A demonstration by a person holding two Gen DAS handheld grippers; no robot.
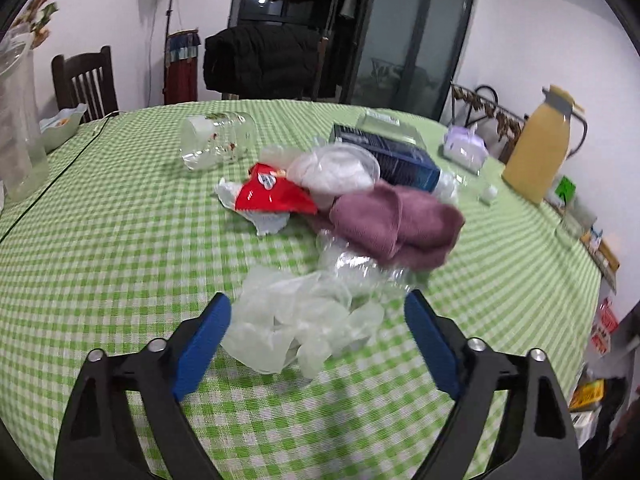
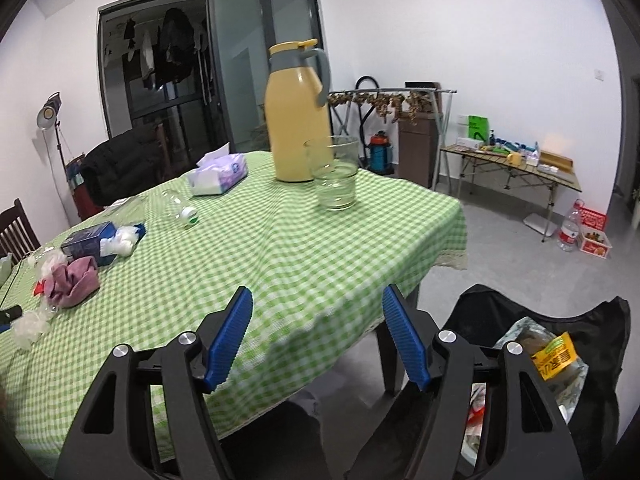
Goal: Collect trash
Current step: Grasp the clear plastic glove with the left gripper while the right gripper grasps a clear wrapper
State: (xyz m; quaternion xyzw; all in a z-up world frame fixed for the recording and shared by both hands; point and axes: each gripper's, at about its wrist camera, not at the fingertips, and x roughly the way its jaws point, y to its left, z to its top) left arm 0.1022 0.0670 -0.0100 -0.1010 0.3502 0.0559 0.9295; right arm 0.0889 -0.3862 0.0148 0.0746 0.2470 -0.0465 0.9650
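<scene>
Between the blue pads of the left gripper (image 1: 318,344), whose jaws stand wide apart and grip nothing, lies a crumpled clear plastic glove (image 1: 296,320) on the green checked tablecloth (image 1: 120,240); the pads flank it without pressing on it, so it appears to be the next piece to collect. Just beyond it sits the rest of the trash pile: crushed clear plastic (image 1: 352,264), a purple cloth (image 1: 396,226) resting on that plastic, a red wrapper (image 1: 272,194), white crumpled paper (image 1: 336,172) and a dark blue box (image 1: 396,156). An empty jar (image 1: 218,142) lies on its side behind the pile. The right gripper (image 2: 318,340) also stands open and empty, hovering over the table edge; its position beside the black trash bag (image 2: 600,320) on the floor suggests it serves the drop-off side. The bag already holds a bottle with a yellow label (image 2: 554,356). A yellow jug (image 2: 296,120), a glass (image 2: 334,176) and a tissue pack (image 2: 218,172) stand apart from the pile and look like items to leave. Motion blur softens the glove's outline, and the right gripper's frame hides most of the bag's contents.
</scene>
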